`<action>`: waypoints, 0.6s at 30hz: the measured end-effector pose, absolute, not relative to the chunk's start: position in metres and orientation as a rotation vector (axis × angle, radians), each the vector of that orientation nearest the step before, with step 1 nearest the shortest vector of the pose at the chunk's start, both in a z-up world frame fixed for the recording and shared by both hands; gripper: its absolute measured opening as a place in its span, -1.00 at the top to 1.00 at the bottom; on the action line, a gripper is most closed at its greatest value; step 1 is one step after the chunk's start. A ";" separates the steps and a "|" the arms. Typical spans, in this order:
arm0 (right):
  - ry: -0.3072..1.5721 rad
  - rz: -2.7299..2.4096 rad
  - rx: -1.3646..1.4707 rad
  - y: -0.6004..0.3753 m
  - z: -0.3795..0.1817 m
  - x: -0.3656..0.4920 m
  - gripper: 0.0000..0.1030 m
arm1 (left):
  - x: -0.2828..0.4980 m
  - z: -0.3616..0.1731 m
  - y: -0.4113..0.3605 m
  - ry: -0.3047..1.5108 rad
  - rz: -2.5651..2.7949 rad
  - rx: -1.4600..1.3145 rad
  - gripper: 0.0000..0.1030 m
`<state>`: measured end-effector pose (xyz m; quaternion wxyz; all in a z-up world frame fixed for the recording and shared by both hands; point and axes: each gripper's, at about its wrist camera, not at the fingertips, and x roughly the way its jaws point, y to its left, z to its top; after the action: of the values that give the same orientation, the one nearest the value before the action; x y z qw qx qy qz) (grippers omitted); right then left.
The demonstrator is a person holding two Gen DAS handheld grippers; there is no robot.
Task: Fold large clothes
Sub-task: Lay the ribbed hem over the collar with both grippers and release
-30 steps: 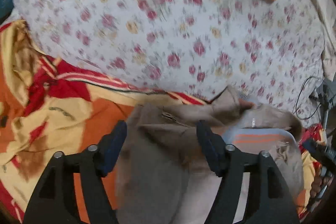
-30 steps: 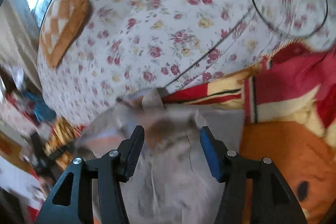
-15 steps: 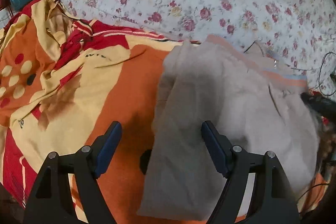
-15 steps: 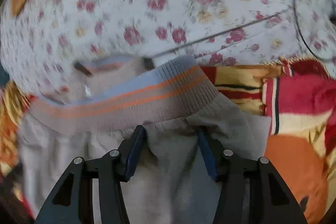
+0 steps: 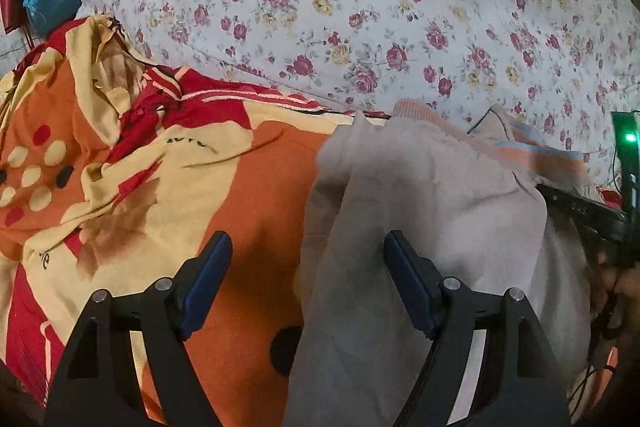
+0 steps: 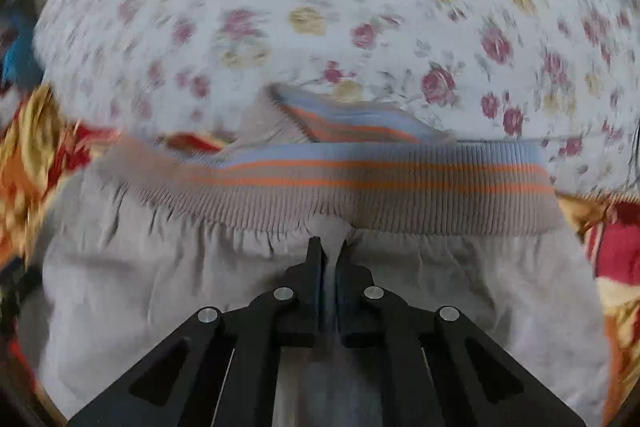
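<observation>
My right claw [image 6: 329, 259] pinches the beige garment with a ribbed, orange-striped waistband [image 6: 280, 267] just below that band; my left claw [image 5: 307, 259] hangs spread above its edge on the orange, red and yellow blanket [image 5: 160, 163].

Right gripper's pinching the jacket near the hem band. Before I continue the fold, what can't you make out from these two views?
- Beige jacket, left wrist view: its lower part is cut off by the bottom edge and hidden behind the open left gripper.
- Right wrist view: the floral quilt and the left end of the ribbed hem band are motion-blurred.
- Right gripper: how many fabric layers it pinches is hidden between the fingers.
- Sleeves: not identifiable in either view.
</observation>
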<state>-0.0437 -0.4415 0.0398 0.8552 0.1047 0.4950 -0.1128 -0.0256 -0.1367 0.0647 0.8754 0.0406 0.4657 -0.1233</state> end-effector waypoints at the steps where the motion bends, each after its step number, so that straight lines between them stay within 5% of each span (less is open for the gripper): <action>1: 1.049 -0.239 0.248 -0.445 0.035 -0.042 0.90 | -0.026 0.063 -0.139 0.978 -0.260 0.092 -0.52; 4: 1.035 -0.207 0.283 -0.448 0.039 -0.056 0.72 | -0.029 0.059 -0.143 0.975 -0.252 0.127 -0.52; 6: 1.033 -0.178 0.325 -0.455 0.049 -0.074 0.23 | -0.031 0.058 -0.144 0.970 -0.247 0.139 -0.52; 8: 0.999 -0.178 0.346 -0.454 0.069 -0.095 0.05 | -0.032 0.058 -0.144 0.969 -0.245 0.140 -0.52; 13: 0.900 -0.323 0.381 -0.496 0.092 -0.174 0.02 | -0.032 0.053 -0.146 0.966 -0.230 0.162 -0.54; 18: 0.982 -0.474 0.433 -0.538 0.046 -0.189 0.09 | -0.033 0.040 -0.155 0.965 -0.209 0.216 -0.56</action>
<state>-0.1891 -0.5378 0.0463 0.8328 0.2045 0.4633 -0.2236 -0.0332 -0.1547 0.0398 0.8750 0.1036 0.4622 -0.1003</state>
